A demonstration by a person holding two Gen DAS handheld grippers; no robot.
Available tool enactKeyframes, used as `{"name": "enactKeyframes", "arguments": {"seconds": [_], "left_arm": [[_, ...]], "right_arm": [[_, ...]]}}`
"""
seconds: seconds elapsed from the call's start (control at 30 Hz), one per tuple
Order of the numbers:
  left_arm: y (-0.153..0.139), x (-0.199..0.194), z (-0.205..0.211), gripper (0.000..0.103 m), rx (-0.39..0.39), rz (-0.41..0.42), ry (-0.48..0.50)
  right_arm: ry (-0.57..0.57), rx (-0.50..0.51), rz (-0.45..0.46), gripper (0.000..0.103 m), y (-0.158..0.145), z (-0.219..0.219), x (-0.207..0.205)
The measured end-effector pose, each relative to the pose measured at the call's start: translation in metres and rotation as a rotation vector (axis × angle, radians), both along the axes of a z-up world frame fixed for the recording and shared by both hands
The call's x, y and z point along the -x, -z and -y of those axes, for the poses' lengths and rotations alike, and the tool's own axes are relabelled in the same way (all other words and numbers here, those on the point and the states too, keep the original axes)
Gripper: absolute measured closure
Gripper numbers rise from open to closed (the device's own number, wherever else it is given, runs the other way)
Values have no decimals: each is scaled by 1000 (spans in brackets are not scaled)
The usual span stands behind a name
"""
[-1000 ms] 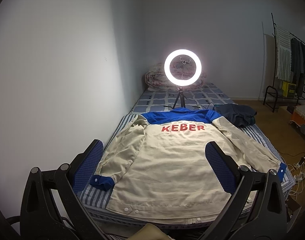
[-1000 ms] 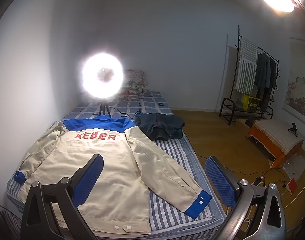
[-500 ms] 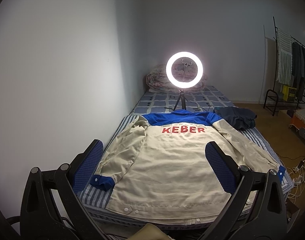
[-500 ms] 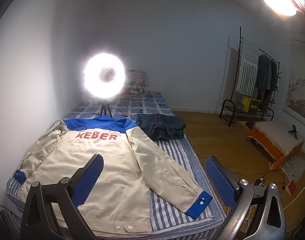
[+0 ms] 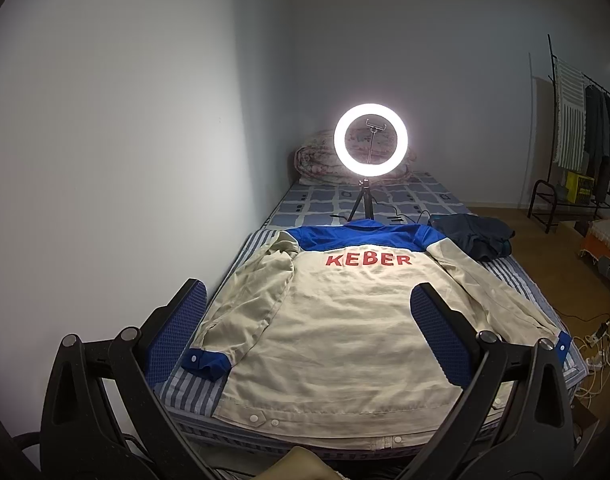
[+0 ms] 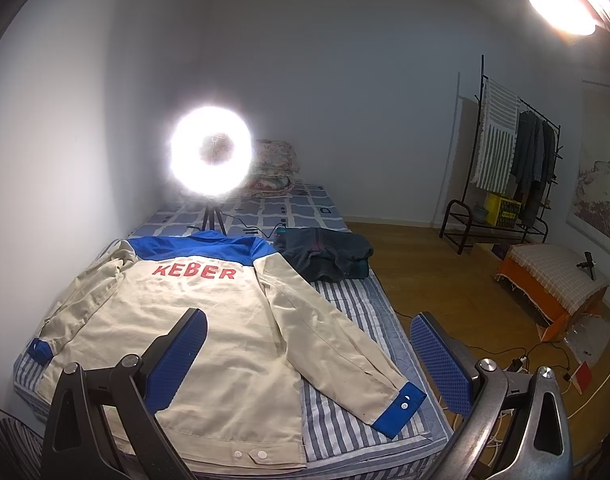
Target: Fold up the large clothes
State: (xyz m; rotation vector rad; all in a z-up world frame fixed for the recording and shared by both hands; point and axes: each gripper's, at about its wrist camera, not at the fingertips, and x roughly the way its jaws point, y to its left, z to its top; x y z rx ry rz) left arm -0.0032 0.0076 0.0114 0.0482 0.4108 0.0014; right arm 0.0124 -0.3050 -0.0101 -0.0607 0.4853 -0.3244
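Note:
A cream jacket (image 5: 337,320) (image 6: 193,320) with a blue yoke, blue cuffs and red "KEBER" lettering lies spread flat, back up, on the striped bed (image 5: 193,390) (image 6: 345,408). Its hem faces me. The left sleeve is folded in along the body, ending in a blue cuff (image 5: 205,362). The right sleeve stretches out to a blue cuff (image 6: 399,410) near the bed's right edge. My left gripper (image 5: 309,332) hovers open above the hem with nothing in it. Over the right half of the jacket, my right gripper (image 6: 309,360) is open too and holds nothing.
A lit ring light on a tripod (image 5: 369,140) (image 6: 211,150) stands behind the collar. A dark folded garment (image 6: 325,256) lies at the bed's right side. Rolled quilts (image 5: 317,160) sit at the head. White wall on the left. Clothes rack (image 6: 513,152), orange stool (image 6: 553,276), floor cables (image 6: 517,360) to the right.
Both views have shifted slightly; the jacket and ring light sit a little lower and further right in frame. Jacket and grippers' opening are unchanged.

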Motion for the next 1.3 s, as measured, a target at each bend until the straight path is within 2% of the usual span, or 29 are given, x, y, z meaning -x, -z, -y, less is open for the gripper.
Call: {"name": "enactKeyframes", "arguments": {"seconds": [0.87,1.17,1.3], "left_arm": [[8,3,-13,0,7,-5,-10],[18,-9,-29,0,5,-30,-47],[30,-18,-48,0,5,-39,-93]], "right_arm": [[-10,8,-5,0,2,-7,-1],[-34,6,-23,0,9,-18,-15],[-54,8,-17,0,13,-25,-25]]}}
